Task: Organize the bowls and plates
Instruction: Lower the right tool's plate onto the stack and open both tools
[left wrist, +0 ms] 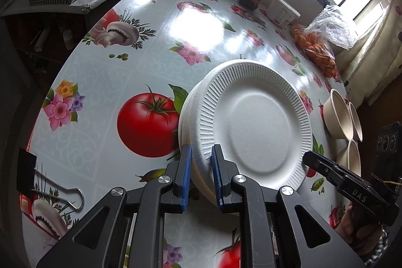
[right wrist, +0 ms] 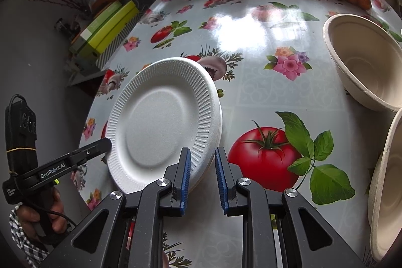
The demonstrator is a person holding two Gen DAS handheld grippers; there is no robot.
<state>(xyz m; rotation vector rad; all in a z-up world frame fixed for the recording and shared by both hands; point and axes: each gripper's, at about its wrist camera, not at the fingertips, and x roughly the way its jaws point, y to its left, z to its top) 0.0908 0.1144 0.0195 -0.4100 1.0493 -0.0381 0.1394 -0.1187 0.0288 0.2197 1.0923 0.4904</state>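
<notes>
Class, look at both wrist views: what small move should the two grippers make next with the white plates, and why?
Probably raise both together slightly, keeping level. The left gripper and right gripper are each shut on opposite rims of the plate stack, and its top plate sits offset, so an uneven lift could slide it.

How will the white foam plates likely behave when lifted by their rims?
The foam plates look thin, so probably very light and somewhat bendy. The ribbed rim may dent under the left gripper or right gripper. On the glossy tablecloth they would likely slide easily.
</notes>
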